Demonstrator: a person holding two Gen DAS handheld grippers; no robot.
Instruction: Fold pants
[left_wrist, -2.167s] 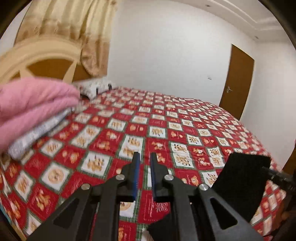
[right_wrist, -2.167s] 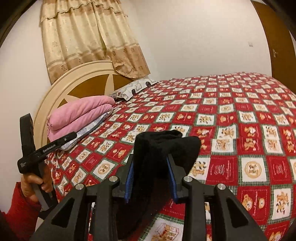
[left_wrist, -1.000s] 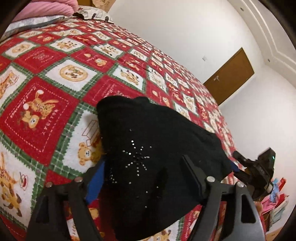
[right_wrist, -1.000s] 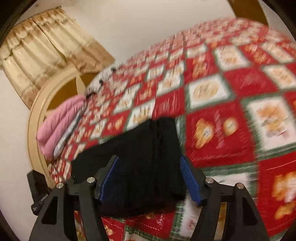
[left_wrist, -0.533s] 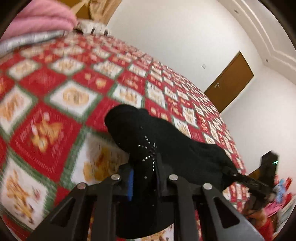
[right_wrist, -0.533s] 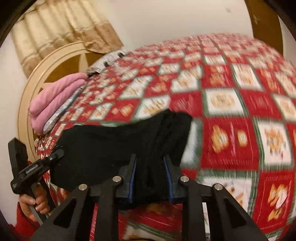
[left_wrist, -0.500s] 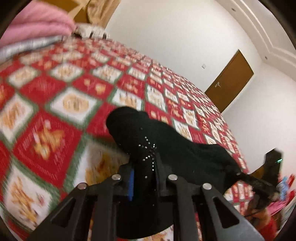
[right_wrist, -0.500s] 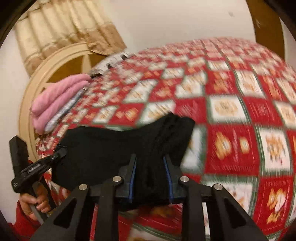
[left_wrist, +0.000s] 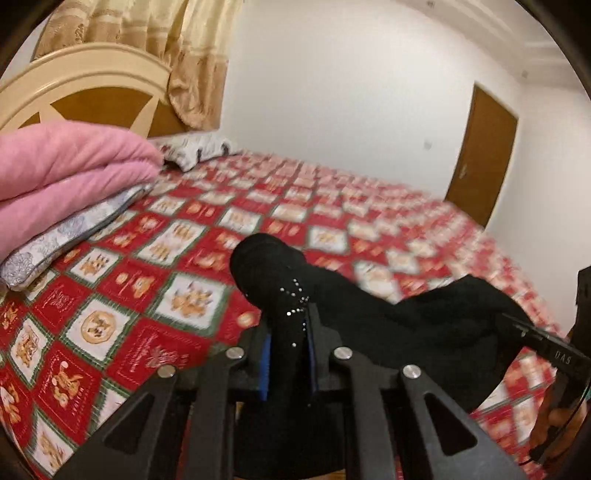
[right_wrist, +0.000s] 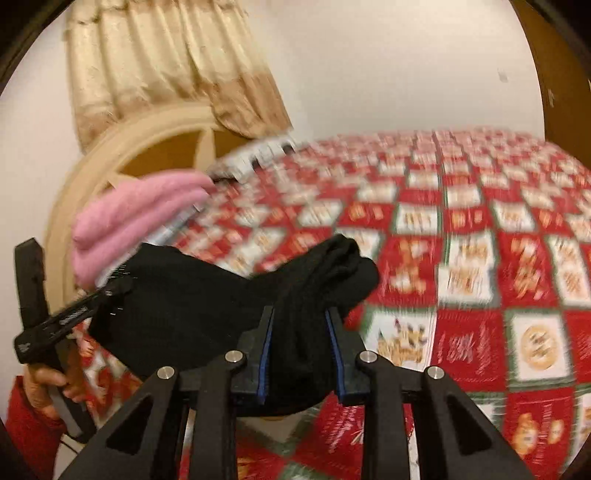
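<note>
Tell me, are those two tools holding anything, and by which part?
Yes. Both hold the black pants. The left tool pinches a bunched end with small sparkly studs; the right tool pinches the other bunched end. The cloth sags between them above the bed.

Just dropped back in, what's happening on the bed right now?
A person is folding black pants with two handheld grippers. The left gripper and the right gripper are each clamped on a bunch of the fabric, holding it up over the red patterned bedspread. A folded pink blanket lies by the headboard.
</note>
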